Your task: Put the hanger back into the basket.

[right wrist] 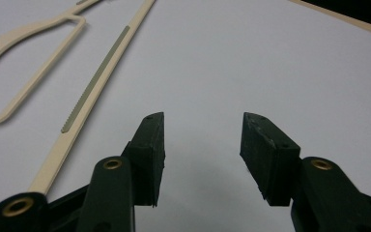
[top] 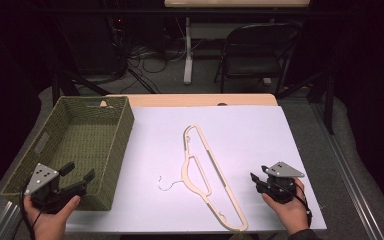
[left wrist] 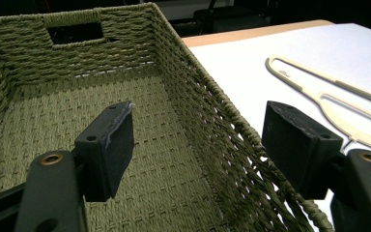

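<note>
Nearest the high camera, the right gripper [top: 258, 181] was held low over the white-covered worktop [top: 260, 135], its jaws spread wide with nothing between them. Just to its left, a cream plastic clothes hanger [top: 206, 175] lay flat, its long axis running from beside that gripper away and further leftward; the thin wire hook [top: 166, 184] pointed off to the far side of the hanger. The right gripper was judged the nearer of the two, so a reach to its left would be called for. The left gripper [top: 80, 176] was seen released as well, jaws straddling the near right wall of the olive-green woven basket [top: 121, 131], one jaw inside and one outside, with the wall not pressed. From that gripper the hanger lay well apart to its right. In the right gripper view the hanger's [right wrist: 72, 72] ends were cut off by the frame, and whether the wire hook was attached to the hanger could not be made out.
</note>
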### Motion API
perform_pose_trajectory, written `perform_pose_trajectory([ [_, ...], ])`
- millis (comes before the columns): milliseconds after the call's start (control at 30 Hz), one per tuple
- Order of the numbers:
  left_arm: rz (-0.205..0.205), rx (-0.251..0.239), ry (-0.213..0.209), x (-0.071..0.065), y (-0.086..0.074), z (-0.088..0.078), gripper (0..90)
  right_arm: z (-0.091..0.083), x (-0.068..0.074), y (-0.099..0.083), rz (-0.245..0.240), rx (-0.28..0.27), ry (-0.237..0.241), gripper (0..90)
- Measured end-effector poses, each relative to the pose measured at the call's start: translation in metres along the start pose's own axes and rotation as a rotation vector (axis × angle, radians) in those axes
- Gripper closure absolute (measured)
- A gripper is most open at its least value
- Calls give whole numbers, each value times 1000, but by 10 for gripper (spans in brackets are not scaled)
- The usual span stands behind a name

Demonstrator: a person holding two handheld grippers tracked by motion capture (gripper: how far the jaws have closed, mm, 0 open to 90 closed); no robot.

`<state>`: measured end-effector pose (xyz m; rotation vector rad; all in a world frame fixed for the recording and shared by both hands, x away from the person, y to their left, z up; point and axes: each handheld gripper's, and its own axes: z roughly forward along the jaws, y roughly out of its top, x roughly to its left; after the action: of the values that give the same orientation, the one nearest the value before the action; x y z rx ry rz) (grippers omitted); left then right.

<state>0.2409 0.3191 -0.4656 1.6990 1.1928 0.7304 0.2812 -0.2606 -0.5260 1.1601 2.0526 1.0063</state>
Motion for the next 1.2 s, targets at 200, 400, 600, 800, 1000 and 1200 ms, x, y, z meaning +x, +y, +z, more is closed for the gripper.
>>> perform_pose_trajectory([
  [200,1,-2,2,0,0,-4,260,1,11,7,-39,26,-46,512],
  [400,-4,2,-3,-2,-1,-8,262,7,16,13,-7,48,60,538],
  [600,17,-4,-33,-9,4,-9,320,11,30,29,-62,79,118,535],
  [800,26,4,-45,-11,5,-7,322,16,38,53,-79,100,158,539],
  [1000,19,4,-46,-8,5,-7,322,28,48,87,-77,182,232,632],
  [1200,13,-2,-38,-6,5,-10,322,47,53,111,-58,278,275,600],
])
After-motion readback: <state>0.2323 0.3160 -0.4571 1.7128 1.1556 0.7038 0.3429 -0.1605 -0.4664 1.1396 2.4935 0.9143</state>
